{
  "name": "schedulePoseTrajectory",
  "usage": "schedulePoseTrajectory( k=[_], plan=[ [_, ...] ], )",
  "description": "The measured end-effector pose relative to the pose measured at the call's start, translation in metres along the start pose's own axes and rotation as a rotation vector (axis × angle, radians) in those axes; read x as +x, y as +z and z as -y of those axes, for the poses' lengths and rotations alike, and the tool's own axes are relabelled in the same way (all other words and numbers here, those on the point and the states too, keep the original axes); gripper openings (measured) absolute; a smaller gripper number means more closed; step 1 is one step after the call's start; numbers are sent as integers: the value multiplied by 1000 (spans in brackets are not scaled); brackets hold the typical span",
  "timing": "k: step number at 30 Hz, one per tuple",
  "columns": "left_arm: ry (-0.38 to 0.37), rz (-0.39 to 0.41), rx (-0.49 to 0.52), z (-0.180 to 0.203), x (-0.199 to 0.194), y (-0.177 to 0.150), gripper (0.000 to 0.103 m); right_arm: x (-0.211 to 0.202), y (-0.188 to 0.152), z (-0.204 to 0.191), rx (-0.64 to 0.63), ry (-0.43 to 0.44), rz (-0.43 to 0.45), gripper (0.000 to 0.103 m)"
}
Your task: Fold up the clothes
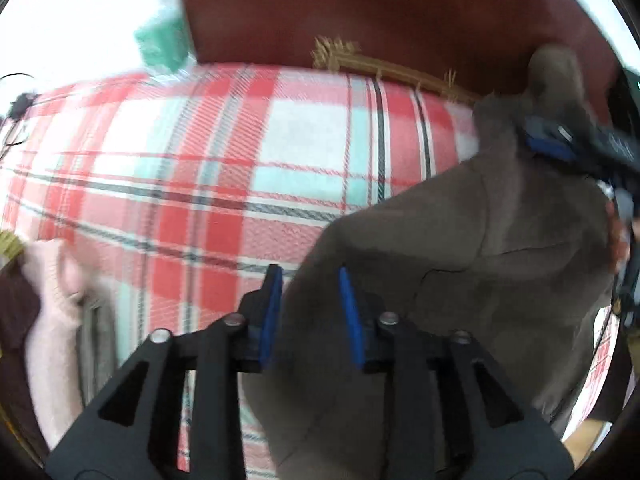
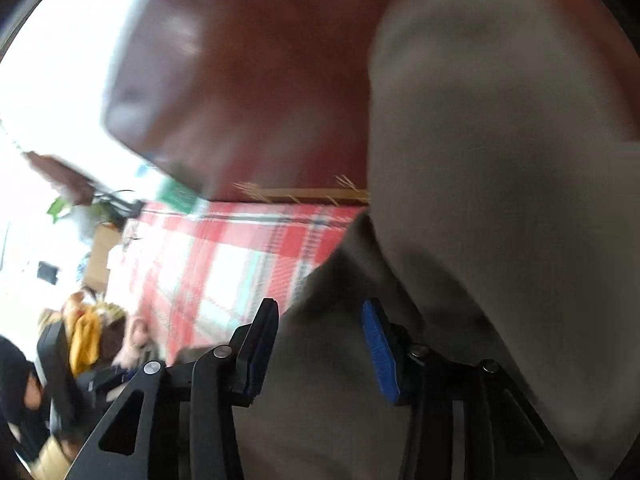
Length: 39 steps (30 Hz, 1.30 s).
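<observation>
Brown-grey soft knit garment (image 1: 460,280) half-lifted over the red-and-white plaid bed cover (image 1: 224,168), its cloth lying between the parted fingers of both left claw (image 1: 310,312) and right claw (image 2: 320,344), neither visibly pinching; risk: fabric slips free, slumps and bunches mid-fold.

Motion blur smears both views, worst in the right wrist one. There the brown-grey garment (image 2: 480,200) fills the right half of the frame and hides the plaid blanket (image 2: 224,256) behind it. The clutter at lower left (image 2: 88,336) is too blurred to name. In the left wrist view, the right tongs (image 1: 548,142) at the right edge are cut off; whether they pinch the garment cannot be told.
</observation>
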<state>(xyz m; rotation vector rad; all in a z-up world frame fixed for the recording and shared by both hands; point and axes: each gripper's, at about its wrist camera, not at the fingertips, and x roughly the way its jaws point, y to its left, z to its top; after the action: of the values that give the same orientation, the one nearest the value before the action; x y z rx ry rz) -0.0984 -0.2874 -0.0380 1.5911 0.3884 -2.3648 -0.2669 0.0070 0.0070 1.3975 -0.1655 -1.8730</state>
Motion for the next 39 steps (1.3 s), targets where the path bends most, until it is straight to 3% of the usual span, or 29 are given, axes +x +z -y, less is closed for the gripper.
schedulePoseTrajectory(
  k=[1, 3, 5, 8, 15, 18, 20, 21, 22, 23, 25, 30, 34, 37, 39],
  plan=[
    [8, 27, 7, -2, -13, -7, 59, -20, -10, -3, -23, 46, 20, 52],
    [19, 51, 39, -7, -29, -22, 67, -57, -34, -9, -57, 106, 40, 61],
    [25, 47, 70, -11, -38, -38, 67, -91, -69, -18, -103, 158, 20, 64],
    [12, -33, 95, -19, -35, -70, 67, -117, -123, -33, -144, 185, -38, 67],
    [-77, -231, 84, -25, -28, -163, 68, -99, -242, -64, -68, 191, -253, 67],
    [-86, -259, 128, -12, -16, -185, 67, -94, -293, -67, -41, 145, -293, 67],
    [-74, -253, 135, -6, -4, -189, 67, -90, -307, -70, -7, 153, -292, 67],
    [-67, -248, 135, -3, 2, -190, 51, -90, -311, -72, -1, 141, -292, 67],
    [-60, -255, 128, -3, 9, -190, 17, -90, -314, -74, 6, 129, -292, 67],
    [-53, -270, 114, -4, 17, -188, 10, -91, -314, -75, 14, 116, -295, 67],
    [-53, -272, 74, -10, 21, -183, 7, -92, -314, -75, 31, 90, -300, 67],
    [94, -163, 93, -29, -8, -155, 6, -93, -312, -81, 45, 53, -275, 67],
    [284, -52, 68, -64, -39, -120, 6, -93, -313, -80, 67, 40, -263, 67],
    [404, -8, 84, -84, -52, -101, 6, -89, -317, -81, 75, 36, -261, 67],
    [456, -19, 104, -88, -52, -97, 9, -88, -321, -79, 88, 26, -260, 67]
  ],
)
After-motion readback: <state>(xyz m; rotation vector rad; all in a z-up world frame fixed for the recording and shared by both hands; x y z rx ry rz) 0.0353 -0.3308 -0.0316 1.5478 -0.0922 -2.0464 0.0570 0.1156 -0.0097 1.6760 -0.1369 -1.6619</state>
